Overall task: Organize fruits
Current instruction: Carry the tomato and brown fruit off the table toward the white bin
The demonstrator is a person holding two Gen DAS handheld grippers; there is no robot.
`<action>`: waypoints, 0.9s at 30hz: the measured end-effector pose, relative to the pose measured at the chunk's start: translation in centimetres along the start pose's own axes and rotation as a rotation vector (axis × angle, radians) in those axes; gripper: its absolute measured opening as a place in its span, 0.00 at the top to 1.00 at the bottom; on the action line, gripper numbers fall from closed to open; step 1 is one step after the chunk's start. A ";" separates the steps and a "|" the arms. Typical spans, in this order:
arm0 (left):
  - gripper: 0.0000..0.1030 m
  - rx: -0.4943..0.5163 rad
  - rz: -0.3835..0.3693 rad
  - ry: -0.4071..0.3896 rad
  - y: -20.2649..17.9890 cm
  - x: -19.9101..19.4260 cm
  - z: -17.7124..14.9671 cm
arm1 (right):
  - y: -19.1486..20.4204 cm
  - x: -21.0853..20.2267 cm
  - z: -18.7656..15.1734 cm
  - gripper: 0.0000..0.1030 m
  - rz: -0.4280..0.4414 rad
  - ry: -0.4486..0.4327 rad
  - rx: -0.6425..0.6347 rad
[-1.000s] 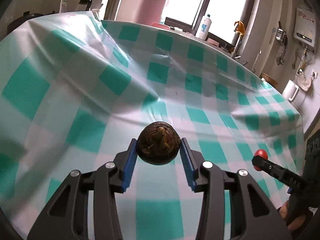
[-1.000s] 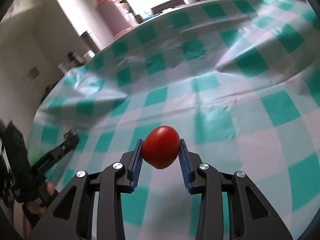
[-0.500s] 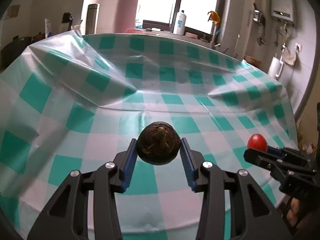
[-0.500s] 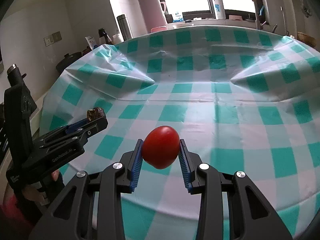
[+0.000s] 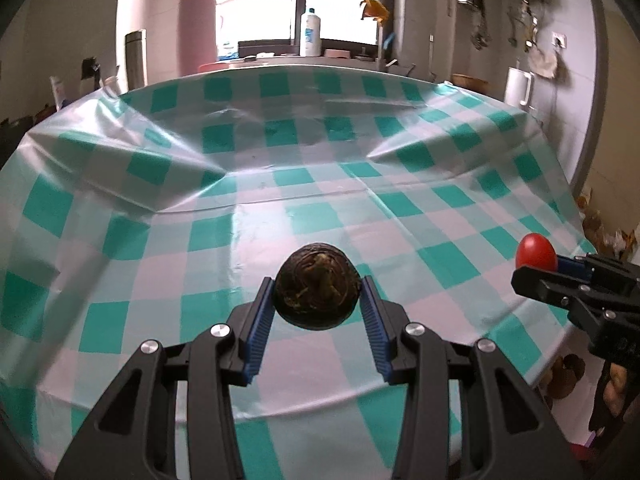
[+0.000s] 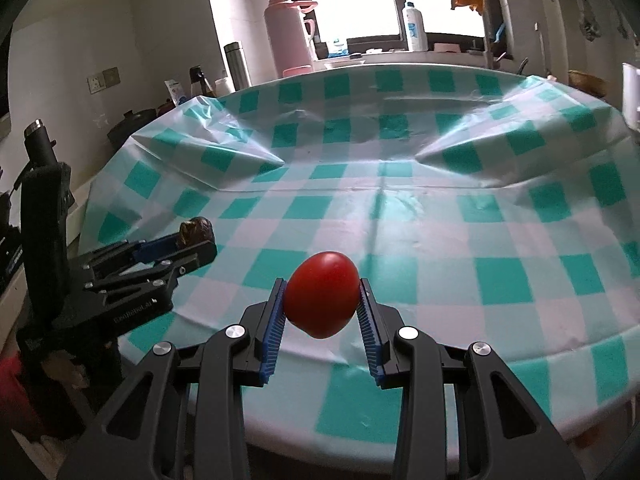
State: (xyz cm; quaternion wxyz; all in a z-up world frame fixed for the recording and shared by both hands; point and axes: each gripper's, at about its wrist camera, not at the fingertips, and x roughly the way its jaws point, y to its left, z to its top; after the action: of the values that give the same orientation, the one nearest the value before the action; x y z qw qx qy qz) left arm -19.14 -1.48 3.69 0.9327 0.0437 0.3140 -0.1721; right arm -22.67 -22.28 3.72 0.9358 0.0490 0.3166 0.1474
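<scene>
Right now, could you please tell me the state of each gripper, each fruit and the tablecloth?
Left gripper: shut on the brown fruit.
Brown fruit: held off the table.
Right gripper: shut on the tomato.
Tomato: whole, held off the table.
Tablecloth: spread over the table, creased into ridges, bare of fruit.
Pink flask: upright, lid on, by the window.

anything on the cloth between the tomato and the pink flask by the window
No. In the right wrist view only bare, creased checked cloth lies between the tomato and the pink flask.
</scene>
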 end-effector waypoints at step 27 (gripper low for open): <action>0.58 0.566 -0.346 0.099 -23.7 -0.7 -2.4 | -18.4 -14.1 -12.5 0.65 -0.398 -0.067 0.360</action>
State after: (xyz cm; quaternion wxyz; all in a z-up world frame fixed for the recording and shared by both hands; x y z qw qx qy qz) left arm -29.32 -23.03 2.82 0.8242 0.2555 0.3012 -0.4059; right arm -36.41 -44.18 -1.52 0.9324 0.1564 0.3102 -0.0999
